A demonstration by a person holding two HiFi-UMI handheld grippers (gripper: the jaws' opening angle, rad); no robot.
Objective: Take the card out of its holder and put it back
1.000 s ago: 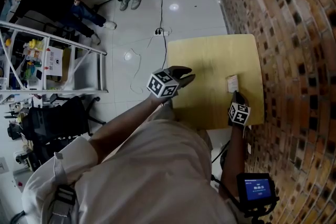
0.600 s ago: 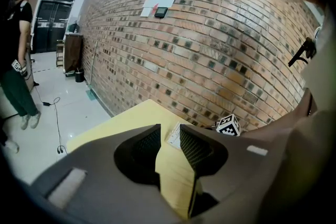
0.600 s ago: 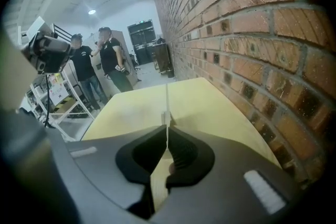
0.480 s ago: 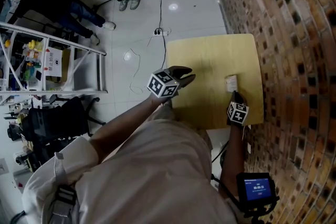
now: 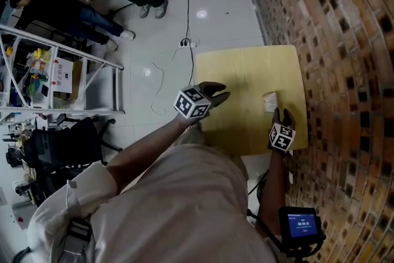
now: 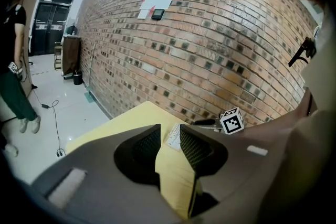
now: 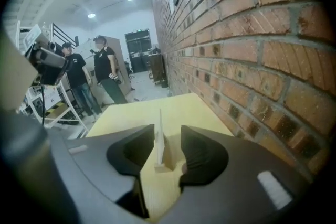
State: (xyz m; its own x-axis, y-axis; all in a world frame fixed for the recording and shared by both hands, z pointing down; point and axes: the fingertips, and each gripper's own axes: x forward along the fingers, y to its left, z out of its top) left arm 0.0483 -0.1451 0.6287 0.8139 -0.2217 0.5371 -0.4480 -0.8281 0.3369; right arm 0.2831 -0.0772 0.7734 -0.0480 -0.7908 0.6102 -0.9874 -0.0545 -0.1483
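Note:
A white card stands upright in a small holder on the yellow table, near the brick-wall side. My right gripper sits just behind it. Its jaws are opening, with the card edge-on in the gap between them and the pads off it. Over the table's left edge my left gripper hovers, jaws a little apart and nothing between them. The left gripper view looks through that gap at the card and the right gripper's marker cube.
A brick wall runs close along the table's right side. On the floor to the left are a metal rack, a cable and people. A device with a blue screen sits low at the right.
My right gripper's jaws have spread apart from the card, which stays upright in its holder. The left gripper has barely moved.

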